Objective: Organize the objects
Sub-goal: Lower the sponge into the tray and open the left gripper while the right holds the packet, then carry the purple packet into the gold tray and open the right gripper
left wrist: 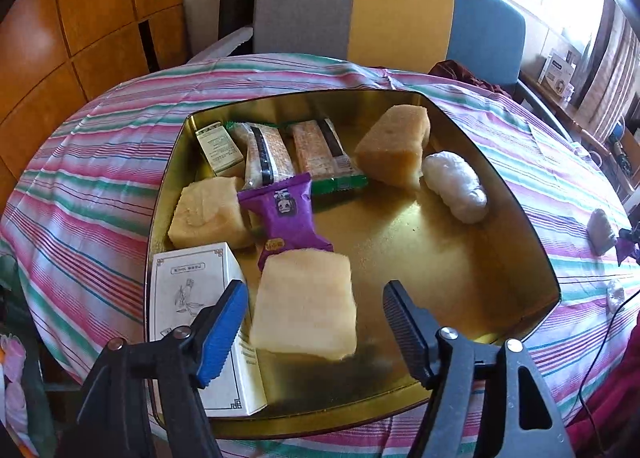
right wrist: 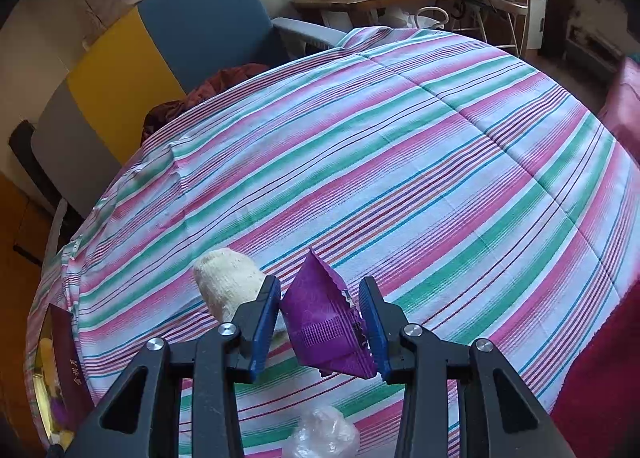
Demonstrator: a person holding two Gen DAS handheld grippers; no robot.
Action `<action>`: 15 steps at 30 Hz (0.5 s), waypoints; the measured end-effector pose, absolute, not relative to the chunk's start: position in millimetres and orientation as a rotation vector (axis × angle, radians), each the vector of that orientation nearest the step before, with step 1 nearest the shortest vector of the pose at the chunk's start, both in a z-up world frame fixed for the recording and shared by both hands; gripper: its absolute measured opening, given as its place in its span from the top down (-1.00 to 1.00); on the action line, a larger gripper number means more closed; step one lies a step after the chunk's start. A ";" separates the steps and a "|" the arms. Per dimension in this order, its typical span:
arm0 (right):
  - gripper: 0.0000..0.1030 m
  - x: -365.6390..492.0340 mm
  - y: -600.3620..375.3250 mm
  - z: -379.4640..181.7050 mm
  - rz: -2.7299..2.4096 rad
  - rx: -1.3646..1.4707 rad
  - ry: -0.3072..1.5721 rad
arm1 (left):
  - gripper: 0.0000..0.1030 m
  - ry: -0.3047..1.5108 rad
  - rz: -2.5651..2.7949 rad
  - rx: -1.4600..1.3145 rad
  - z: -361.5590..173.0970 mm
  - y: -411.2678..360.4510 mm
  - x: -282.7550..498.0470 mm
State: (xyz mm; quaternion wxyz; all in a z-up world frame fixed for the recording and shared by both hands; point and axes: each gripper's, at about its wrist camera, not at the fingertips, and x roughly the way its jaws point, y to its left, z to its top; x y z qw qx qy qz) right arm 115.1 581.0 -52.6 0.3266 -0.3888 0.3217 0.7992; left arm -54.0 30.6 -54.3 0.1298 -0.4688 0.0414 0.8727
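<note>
The tin [left wrist: 520, 226] sits on the tablecloth [left wrist: 100, 162], with a chair [left wrist: 384, 6] behind the table. Inside the tin, a box [left wrist: 188, 298] stands at the near left corner, a sponge block [left wrist: 306, 304] just to its right. Behind these lie a second block [left wrist: 208, 212] and a snack packet [left wrist: 284, 214]. Along the far wall: a small box [left wrist: 219, 146], two wrapped bars [left wrist: 264, 154], a third block [left wrist: 394, 142]. A wrapped bundle [left wrist: 456, 186] lies at right.

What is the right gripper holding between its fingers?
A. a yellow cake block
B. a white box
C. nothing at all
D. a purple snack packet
D: in the right wrist view, the right gripper has its blue-padded fingers closed on a purple snack packet, lifted above the striped tablecloth.
</note>
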 end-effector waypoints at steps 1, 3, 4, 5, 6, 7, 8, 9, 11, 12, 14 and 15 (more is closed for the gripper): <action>0.20 115.1 581.2 -52.6 2.093 -1.019 0.842 | -0.38 0.108 2.542 -1.357 -52.3 29.1 -52.4; 0.20 115.1 581.2 -52.1 2.096 -1.016 0.840 | -0.38 0.103 2.566 -1.339 -46.6 26.8 -50.4; 0.20 115.3 581.3 -51.6 2.097 -1.013 0.839 | -0.38 0.106 2.581 -1.328 -43.9 26.2 -48.6; 0.20 115.5 581.3 -51.3 2.099 -1.009 0.839 | -0.38 0.101 2.597 -1.308 -39.2 25.7 -46.4; 0.20 115.9 581.1 -50.6 2.101 -1.004 0.838 | -0.38 0.096 2.605 -1.291 -35.7 25.4 -45.1; 0.20 116.5 581.1 -49.6 2.103 -0.997 0.838 | -0.38 0.094 2.617 -1.272 -31.7 24.9 -42.9; 0.20 117.5 581.2 -48.2 2.107 -0.985 0.836 | -0.38 0.103 2.637 -1.245 -26.3 25.2 -40.8; 0.20 118.9 581.3 -46.2 2.111 -0.971 0.832 | -0.38 0.114 2.653 -1.223 -22.5 26.1 -38.7; 0.20 121.3 581.0 -42.7 2.115 -0.946 0.829 | -0.38 0.121 2.677 -1.186 -16.0 26.6 -34.9; 0.20 122.4 581.0 -41.9 2.115 -0.938 0.831 | -0.38 0.118 2.683 -1.178 -14.6 25.9 -35.0; 0.20 123.8 580.5 -40.9 2.113 -0.928 0.836 | -0.38 0.117 2.703 -1.162 -11.4 24.0 -32.3; 0.20 124.2 580.0 -40.0 2.115 -0.922 0.836 | -0.38 0.121 2.709 -1.158 -10.9 23.4 -31.5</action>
